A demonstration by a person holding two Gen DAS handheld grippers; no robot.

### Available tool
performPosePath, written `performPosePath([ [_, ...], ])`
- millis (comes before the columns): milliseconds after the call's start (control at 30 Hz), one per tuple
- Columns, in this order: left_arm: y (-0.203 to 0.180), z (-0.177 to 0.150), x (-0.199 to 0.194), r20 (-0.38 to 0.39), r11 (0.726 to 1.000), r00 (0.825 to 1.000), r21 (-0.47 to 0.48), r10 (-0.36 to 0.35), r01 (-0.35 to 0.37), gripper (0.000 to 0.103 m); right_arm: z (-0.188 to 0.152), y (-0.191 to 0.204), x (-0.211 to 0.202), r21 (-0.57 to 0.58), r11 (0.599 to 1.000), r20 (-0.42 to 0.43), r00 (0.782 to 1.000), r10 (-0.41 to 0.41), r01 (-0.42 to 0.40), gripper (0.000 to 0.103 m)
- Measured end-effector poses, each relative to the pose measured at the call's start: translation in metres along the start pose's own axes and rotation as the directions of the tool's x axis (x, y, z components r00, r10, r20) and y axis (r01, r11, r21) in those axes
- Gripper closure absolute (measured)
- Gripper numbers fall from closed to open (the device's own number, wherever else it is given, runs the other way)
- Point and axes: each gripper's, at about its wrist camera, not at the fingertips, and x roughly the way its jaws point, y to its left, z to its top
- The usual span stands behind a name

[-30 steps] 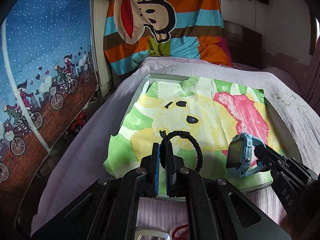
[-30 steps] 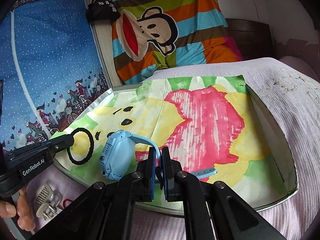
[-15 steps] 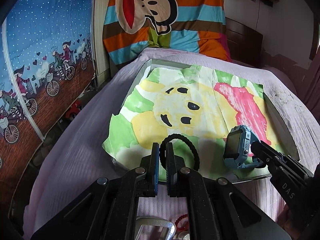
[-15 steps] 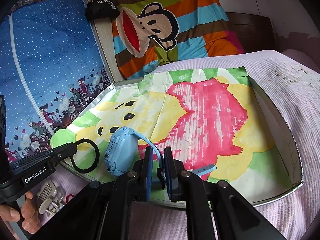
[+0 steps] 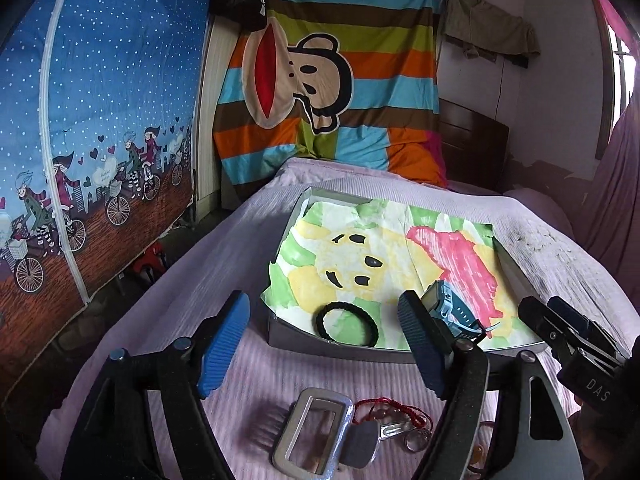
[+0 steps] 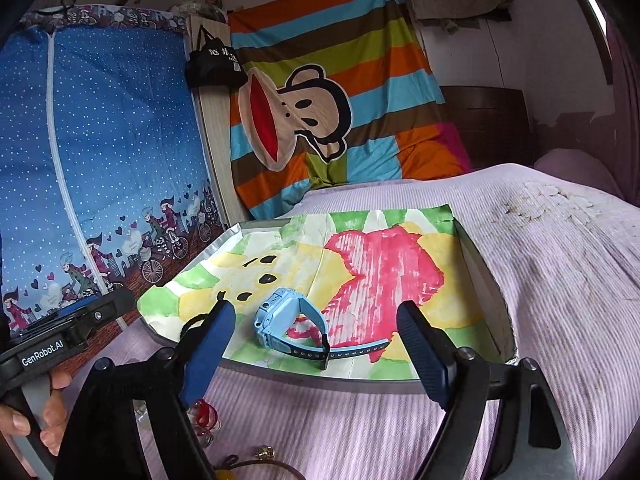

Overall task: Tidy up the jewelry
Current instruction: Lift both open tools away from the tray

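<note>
A grey tray (image 5: 360, 354) (image 6: 486, 280) lined with a painted paper lies on the lilac bed cover. A black hair tie (image 5: 347, 324) lies flat near its front left corner; in the right wrist view only a bit of it (image 6: 188, 325) shows behind a finger. A blue watch (image 6: 288, 322) (image 5: 452, 312) lies on the paper near the front edge. My left gripper (image 5: 324, 344) is open and empty, drawn back in front of the tray. My right gripper (image 6: 314, 354) is open and empty, just in front of the watch.
On the cover in front of the tray lie a silver buckle (image 5: 314, 428), a red cord bracelet (image 5: 394, 406) (image 6: 206, 412), a hair clip (image 5: 394, 430), a ring (image 5: 416, 438) and a comb (image 5: 264, 426). A striped monkey blanket (image 5: 320, 92) hangs behind.
Both grippers opened and pulled back. The hair tie left my left gripper and the watch left my right gripper; both now lie on the tray paper.
</note>
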Motion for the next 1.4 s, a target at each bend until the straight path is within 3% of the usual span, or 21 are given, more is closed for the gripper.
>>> performPosePath([
  [67, 0.001, -0.002, -0.013, 0.026, 1.0, 1.0, -0.015, -0.009, 0.009, 0.018, -0.003, 0.002, -0.013, -0.003, 1.0, 0.031, 1.0, 0.001, -0.001, 0.002],
  [100, 0.002, -0.002, -0.019, 0.037, 1.0, 0.999, -0.022, -0.014, 0.014, 0.016, -0.004, 0.002, -0.019, -0.002, 1.0, 0.044, 0.999, 0.003, -0.003, 0.0],
  [200, 0.006, -0.005, -0.036, 0.065, 0.999, 0.998, -0.029, -0.016, 0.018, 0.009, -0.009, 0.006, -0.037, -0.008, 1.0, 0.072, 0.997, 0.005, -0.005, 0.0],
  [767, 0.009, -0.044, -0.114, 0.167, 0.997, 0.984, 0.061, -0.062, 0.052, 0.003, -0.046, 0.029, -0.111, -0.064, 0.998, 0.125, 0.992, -0.014, 0.022, 0.0],
  [1100, 0.012, -0.06, -0.118, 0.126, 0.992, 0.99, 0.118, -0.062, 0.047, 0.003, -0.06, 0.04, -0.11, -0.115, 0.993, 0.079, 0.997, -0.019, 0.028, 0.0],
  [1400, 0.022, -0.071, -0.088, 0.005, 0.986, 0.999, 0.161, -0.042, 0.04, 0.003, -0.072, 0.039, -0.085, -0.131, 0.991, -0.034, 0.999, -0.028, 0.023, 0.0],
])
